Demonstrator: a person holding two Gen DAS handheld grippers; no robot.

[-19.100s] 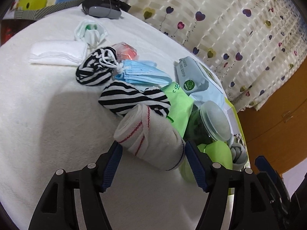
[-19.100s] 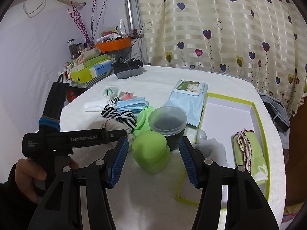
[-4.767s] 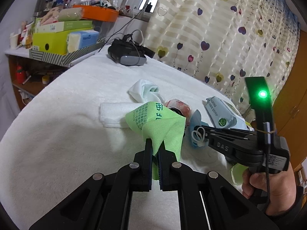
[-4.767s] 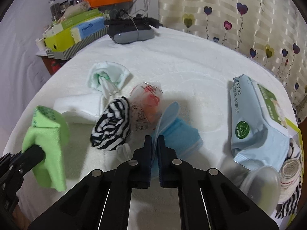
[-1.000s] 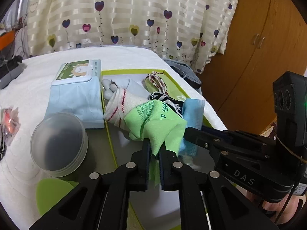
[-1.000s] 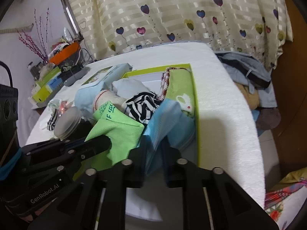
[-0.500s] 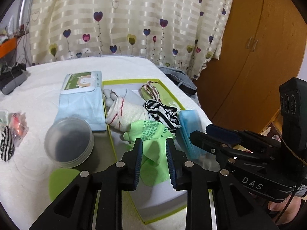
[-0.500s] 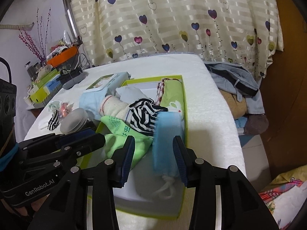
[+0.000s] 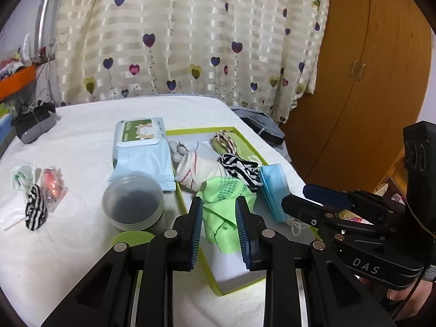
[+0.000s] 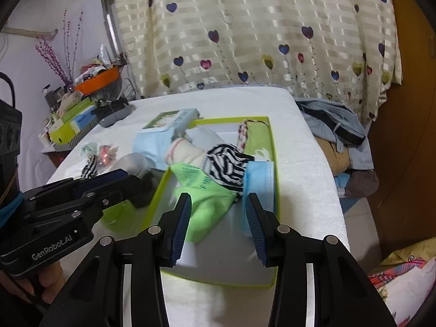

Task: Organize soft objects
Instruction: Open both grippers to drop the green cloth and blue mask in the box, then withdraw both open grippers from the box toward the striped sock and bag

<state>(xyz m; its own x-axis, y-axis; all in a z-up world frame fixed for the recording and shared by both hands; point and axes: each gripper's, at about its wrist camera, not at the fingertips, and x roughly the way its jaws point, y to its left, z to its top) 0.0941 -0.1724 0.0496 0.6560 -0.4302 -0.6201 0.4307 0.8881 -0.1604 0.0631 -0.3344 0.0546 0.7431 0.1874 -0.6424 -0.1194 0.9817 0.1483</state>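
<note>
A green-rimmed white box (image 9: 187, 209) holds a rolled white sock (image 9: 196, 169), a striped sock (image 9: 239, 165), a green cloth (image 9: 222, 192) and a stack of blue face masks (image 9: 272, 188). My left gripper (image 9: 218, 204) hovers open above the green cloth, whose pads do not touch it. My right gripper (image 10: 218, 204) stands open over the box (image 10: 275, 160), above the gap between the green cloth (image 10: 207, 204) and the blue masks (image 10: 259, 179). Each gripper shows in the other's view: the right gripper (image 9: 305, 199), the left gripper (image 10: 128, 181). Another striped sock (image 9: 34, 211) lies at the table's left.
Left of the box are a wet-wipes pack (image 9: 141, 147), a clear plastic jar (image 9: 133, 201) and a green lid (image 9: 130, 238). A pink packet (image 9: 51, 188) and a pale sock (image 9: 21, 174) lie far left. Clothes (image 10: 335, 130) are piled beyond the table's right edge, near a wardrobe (image 9: 368, 81).
Both grippers opened: the left let go of the green cloth, the right of the blue masks, and both now lie in the box. Both grippers rose and drew back.
</note>
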